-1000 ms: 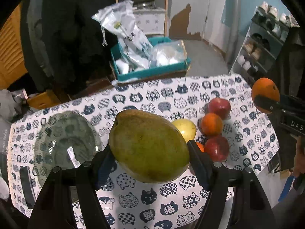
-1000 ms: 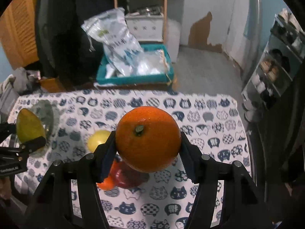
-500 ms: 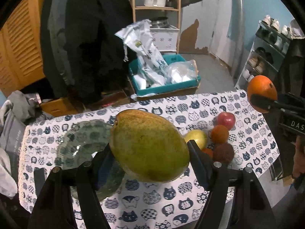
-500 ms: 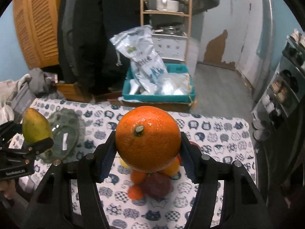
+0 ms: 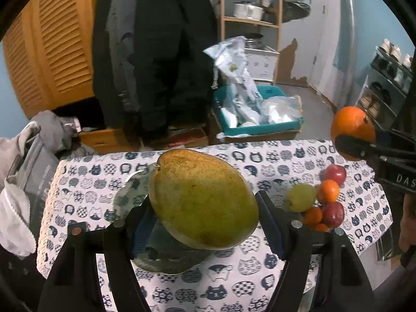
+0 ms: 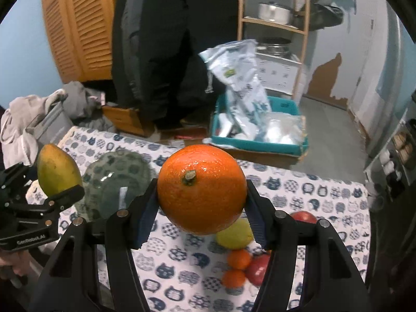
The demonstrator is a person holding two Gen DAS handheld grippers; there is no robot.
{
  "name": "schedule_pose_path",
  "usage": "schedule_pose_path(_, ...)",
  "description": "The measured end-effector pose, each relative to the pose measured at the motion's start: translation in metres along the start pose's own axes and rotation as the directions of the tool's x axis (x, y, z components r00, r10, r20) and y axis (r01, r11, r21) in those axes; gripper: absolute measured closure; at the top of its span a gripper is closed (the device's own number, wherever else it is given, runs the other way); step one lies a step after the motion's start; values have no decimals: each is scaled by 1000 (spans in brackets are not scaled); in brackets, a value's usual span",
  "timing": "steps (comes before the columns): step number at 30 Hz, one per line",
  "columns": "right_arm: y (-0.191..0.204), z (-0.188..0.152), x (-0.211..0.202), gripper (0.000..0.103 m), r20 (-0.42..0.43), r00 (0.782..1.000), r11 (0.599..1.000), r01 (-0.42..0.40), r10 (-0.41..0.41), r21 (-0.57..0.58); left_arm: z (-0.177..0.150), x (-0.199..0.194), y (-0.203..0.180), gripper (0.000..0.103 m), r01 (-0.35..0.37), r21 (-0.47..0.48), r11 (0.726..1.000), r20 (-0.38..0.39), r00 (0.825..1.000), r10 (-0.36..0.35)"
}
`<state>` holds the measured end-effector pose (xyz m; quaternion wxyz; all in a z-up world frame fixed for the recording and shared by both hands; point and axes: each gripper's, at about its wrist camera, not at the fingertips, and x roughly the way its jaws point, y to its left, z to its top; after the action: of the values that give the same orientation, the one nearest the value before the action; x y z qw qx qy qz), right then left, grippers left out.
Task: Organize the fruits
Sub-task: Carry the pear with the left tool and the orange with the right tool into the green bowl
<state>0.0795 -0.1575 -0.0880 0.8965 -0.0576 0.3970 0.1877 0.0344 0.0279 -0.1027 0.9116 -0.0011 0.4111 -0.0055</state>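
Green mango (image 5: 202, 200) mid-frame pinched in our left gripper (image 5: 205, 223), orange (image 6: 202, 189) clamped in the right gripper (image 6: 201, 215), so we lower both gently onto the glass plate (image 6: 114, 179) at left, steady.

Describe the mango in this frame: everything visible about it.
The mango is large, oval and yellow-green, with fine brown speckles and a darker brownish blush toward its lower edge; the skin looks matte and whole. It is clamped between the two black fingers of the left gripper, lying tilted with its stem end up and to the left. It hangs in the air above the glass plate on the cat-print tablecloth, touching only the gripper. The right wrist view shows it beside that plate.
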Motion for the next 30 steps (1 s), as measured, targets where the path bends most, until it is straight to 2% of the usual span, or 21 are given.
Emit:
schedule_pose_path(8,45,8,35,41,-53,995,997,-80,78,-24,-6,6,41,28,-37,-52,998,-22,999,36)
schedule_pose_path(15,78,8,71,41,-118,987,992,-116,110,-42,-15,22,77,28,-82,-92,992,-56,995,77)
schedule_pose_path(21,100,6,100,41,-173,975,987,-150,138,-54,-28,50,103,28,-93,-131,987,-133,988,76)
schedule_pose_path(30,125,-5,143,41,-261,952,980,-183,158,-73,-54,101,125,28,-93,-189,978,-260,965,42)
